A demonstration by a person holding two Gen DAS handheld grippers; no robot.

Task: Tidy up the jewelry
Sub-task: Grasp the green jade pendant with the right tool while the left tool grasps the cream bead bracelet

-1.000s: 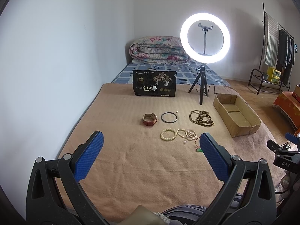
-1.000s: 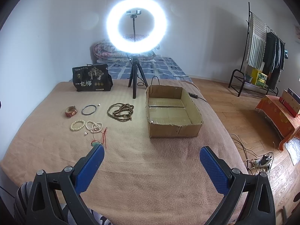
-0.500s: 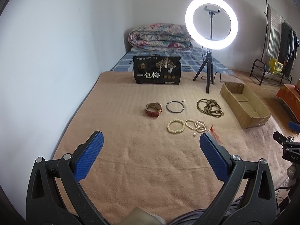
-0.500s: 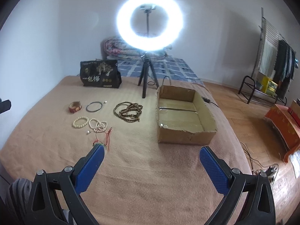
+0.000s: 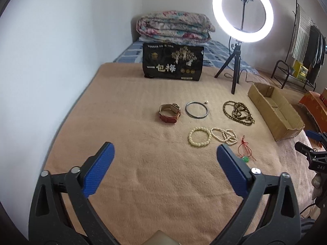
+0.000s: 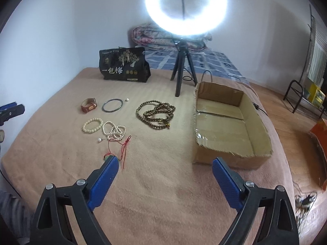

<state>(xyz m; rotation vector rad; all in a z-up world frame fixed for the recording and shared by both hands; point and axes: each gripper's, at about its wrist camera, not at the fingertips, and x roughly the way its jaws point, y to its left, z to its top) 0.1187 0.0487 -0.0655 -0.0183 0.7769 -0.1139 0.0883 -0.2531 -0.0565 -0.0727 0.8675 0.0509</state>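
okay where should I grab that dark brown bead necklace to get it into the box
Take the brown bead necklace at its bunched coils on the box side, where several strands overlap. It lies flat on the blanket, so bring the open right claw straight down from above; the cardboard box is just beside it.

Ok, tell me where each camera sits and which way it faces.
Left wrist: on the left gripper, low over the blanket, facing the bag and ring light; jewelry ahead, box to the right. Both open fingers show, and the right gripper at the right edge.
Right wrist: on the right gripper, further right, facing the box and ring light; jewelry ahead-left. Its open fingers show, the left gripper at the left edge.
Shared: watch, bangle, bead bracelets, brown necklace, red cord, bag, ring light, box.
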